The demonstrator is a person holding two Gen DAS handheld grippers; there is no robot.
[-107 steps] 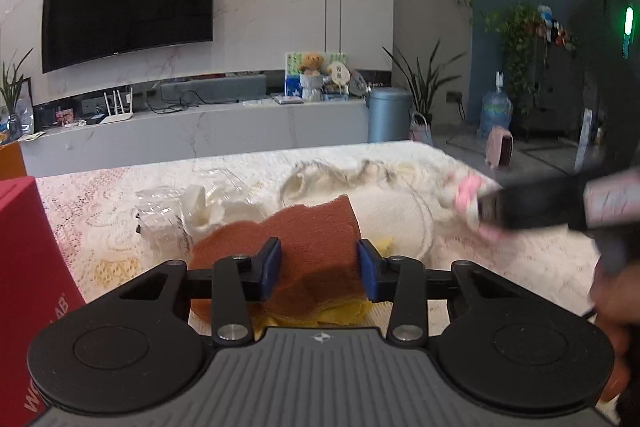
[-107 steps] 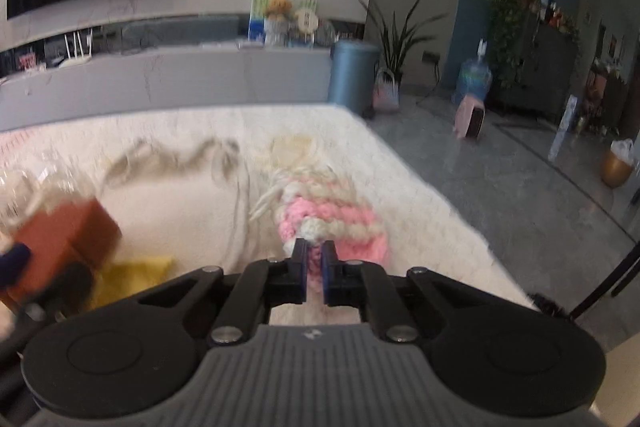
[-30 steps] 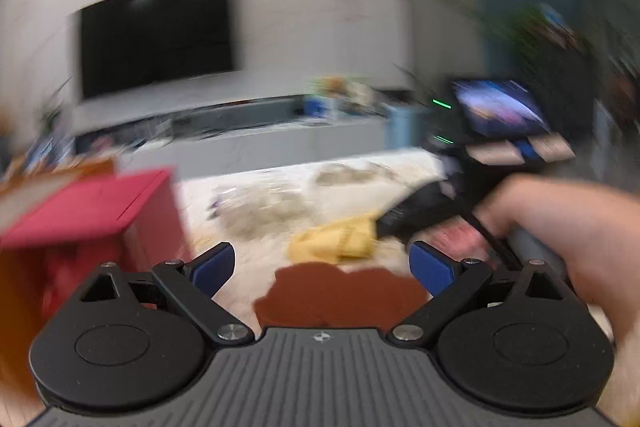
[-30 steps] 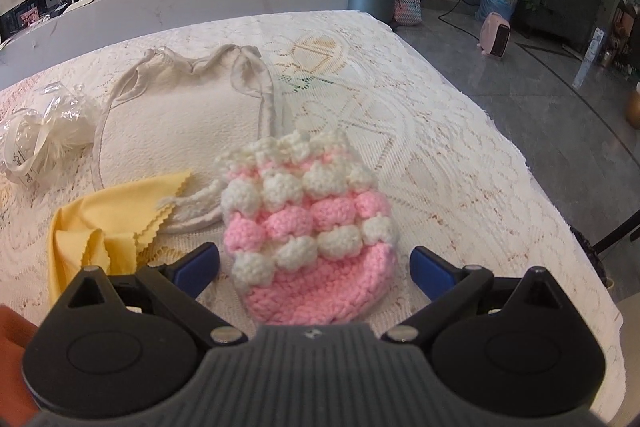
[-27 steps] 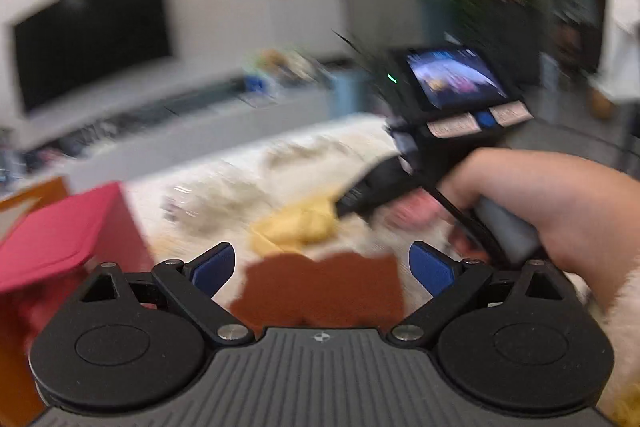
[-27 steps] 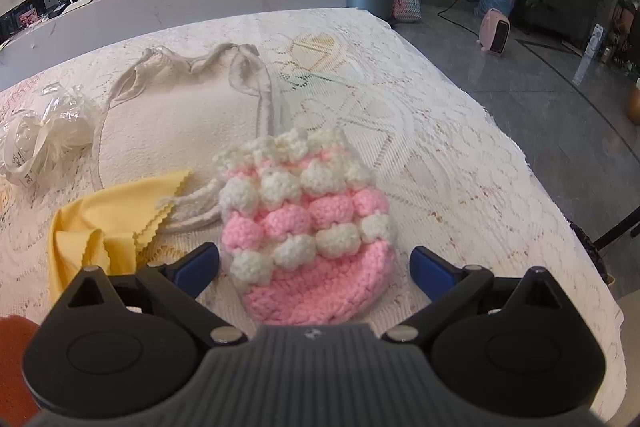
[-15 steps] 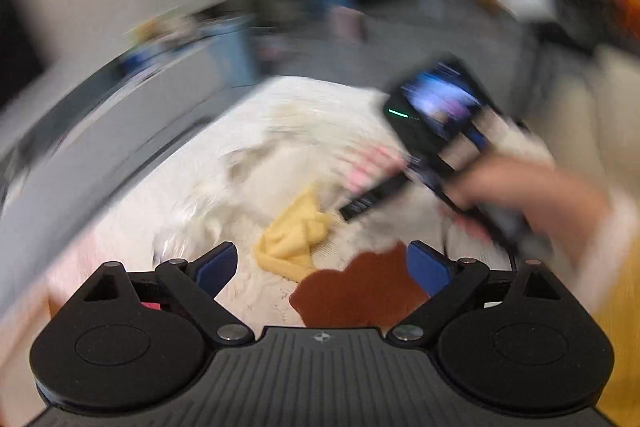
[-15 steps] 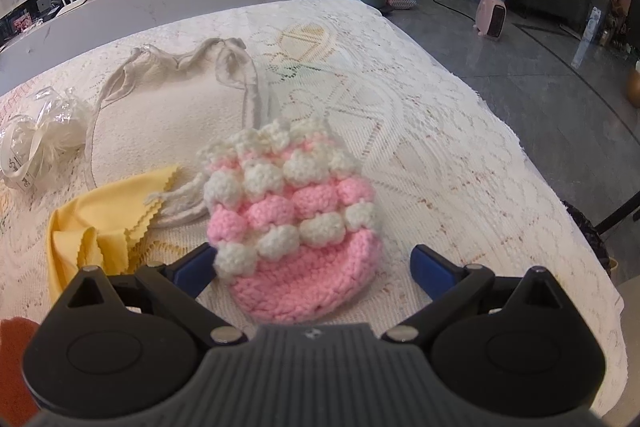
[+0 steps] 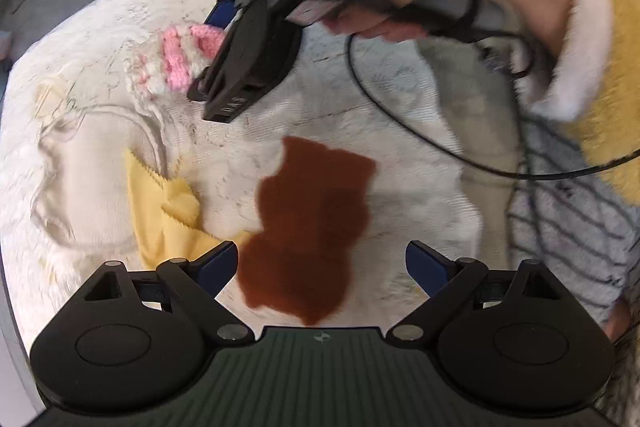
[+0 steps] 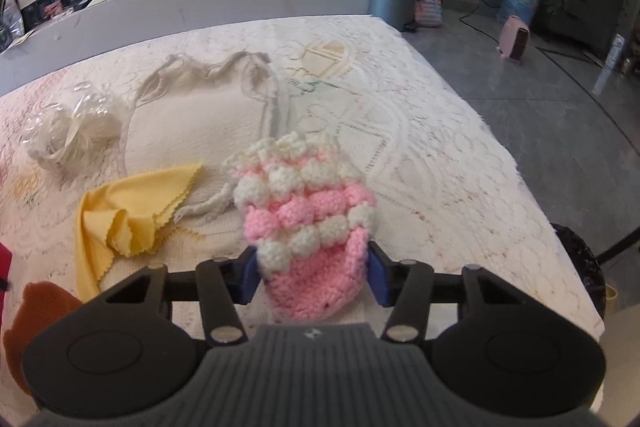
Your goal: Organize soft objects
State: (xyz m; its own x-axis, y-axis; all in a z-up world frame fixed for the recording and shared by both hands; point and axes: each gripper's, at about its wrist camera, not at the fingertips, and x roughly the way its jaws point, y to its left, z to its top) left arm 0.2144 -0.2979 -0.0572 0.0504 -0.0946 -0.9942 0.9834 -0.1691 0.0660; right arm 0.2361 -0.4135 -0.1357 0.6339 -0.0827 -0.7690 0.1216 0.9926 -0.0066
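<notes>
Pink-and-white crocheted pouch (image 10: 308, 227) sits between my right gripper (image 10: 312, 277)'s just-closing jaws, pads touching its sides; left gripper (image 9: 322, 263) hangs wide open and empty; next I judge: firm the grip, then lift.

Pouch (image 10: 308, 227) near centre on tablecloth (image 10: 420, 155). Napkin (image 10: 124, 211) left of it. Bib (image 10: 196, 123) beyond both. Wrapped bundle (image 10: 72, 131) far left. Felt piece (image 10: 36, 311) nearest, left.

Right gripper (image 10: 313, 273) jaws just closing — pads touching pink-and-white crochet pouch (image 10: 306, 227)
</notes>
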